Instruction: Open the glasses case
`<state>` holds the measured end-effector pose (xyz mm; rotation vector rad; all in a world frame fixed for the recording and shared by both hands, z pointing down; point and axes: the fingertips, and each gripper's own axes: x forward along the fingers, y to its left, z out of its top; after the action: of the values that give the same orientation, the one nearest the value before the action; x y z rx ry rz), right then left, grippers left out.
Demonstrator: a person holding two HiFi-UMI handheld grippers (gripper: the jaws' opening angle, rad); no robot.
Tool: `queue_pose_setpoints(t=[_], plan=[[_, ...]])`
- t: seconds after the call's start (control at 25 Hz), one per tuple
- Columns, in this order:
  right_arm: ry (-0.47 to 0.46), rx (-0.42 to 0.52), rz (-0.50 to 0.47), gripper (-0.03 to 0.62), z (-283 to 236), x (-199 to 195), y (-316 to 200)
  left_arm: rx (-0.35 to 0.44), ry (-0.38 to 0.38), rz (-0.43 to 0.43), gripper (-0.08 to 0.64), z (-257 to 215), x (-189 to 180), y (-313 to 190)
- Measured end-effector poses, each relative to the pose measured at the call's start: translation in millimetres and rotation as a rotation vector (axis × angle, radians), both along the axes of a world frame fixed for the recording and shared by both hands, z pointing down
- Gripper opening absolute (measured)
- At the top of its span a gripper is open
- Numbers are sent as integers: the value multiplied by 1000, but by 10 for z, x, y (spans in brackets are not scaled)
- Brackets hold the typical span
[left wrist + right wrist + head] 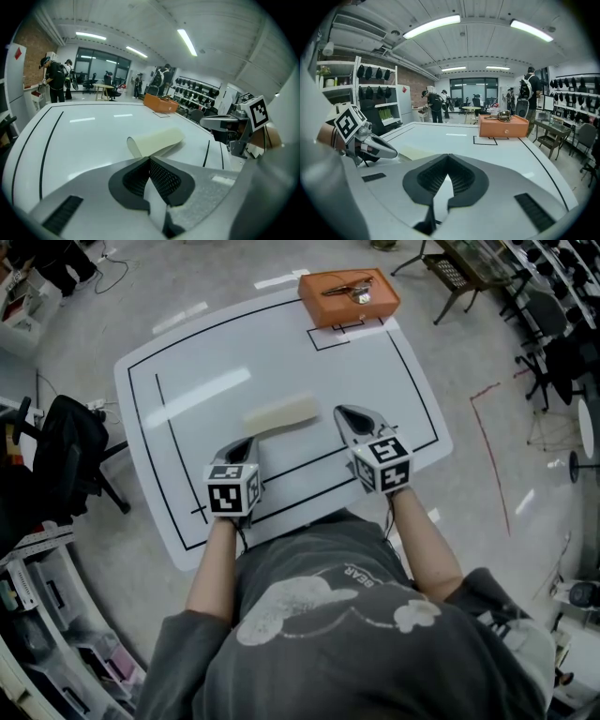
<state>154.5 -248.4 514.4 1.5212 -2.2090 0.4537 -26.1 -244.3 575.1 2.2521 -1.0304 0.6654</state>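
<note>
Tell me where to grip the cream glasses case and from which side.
Likely its left end, pinched across the short width from the near side by the left gripper: the glasses case lies flat, lengthwise across the table, that rounded end nearest it.

Grey floor (pixel 84 343), black office chair (pixel 70 460) at left edge. Ceiling strip lights (pixel 431 26). Windows (pixel 476 86) on far wall. Shelving (pixel 377 93) at left.

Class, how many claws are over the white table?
2. The left claw is by the cream case's left end, the right claw by its right end.
</note>
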Motion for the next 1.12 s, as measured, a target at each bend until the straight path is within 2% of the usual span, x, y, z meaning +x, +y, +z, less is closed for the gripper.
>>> queue_pose_setpoints(t=[0.28,0.48,0.6,0.8,0.92,1.12], plan=[[-6,-8,-93,2,19,-38,-205,2,-67,-44,2,51,-4,-34],[44,-48,-297,7,109,-190,-307,18,-97,-66,2,83,-17,-48],[141,-54,-465,128,214,-326,-332,18,-100,-85,2,82,-21,-57],[282,-63,-707,275,459,-498,-266,11,-89,-120,2,81,-9,-68],[344,-63,-793,314,562,-531,-233,0,-86,-134,2,67,-11,-56],[449,0,-879,315,612,-558,-293,-10,-82,-147,2,80,-21,-54]])
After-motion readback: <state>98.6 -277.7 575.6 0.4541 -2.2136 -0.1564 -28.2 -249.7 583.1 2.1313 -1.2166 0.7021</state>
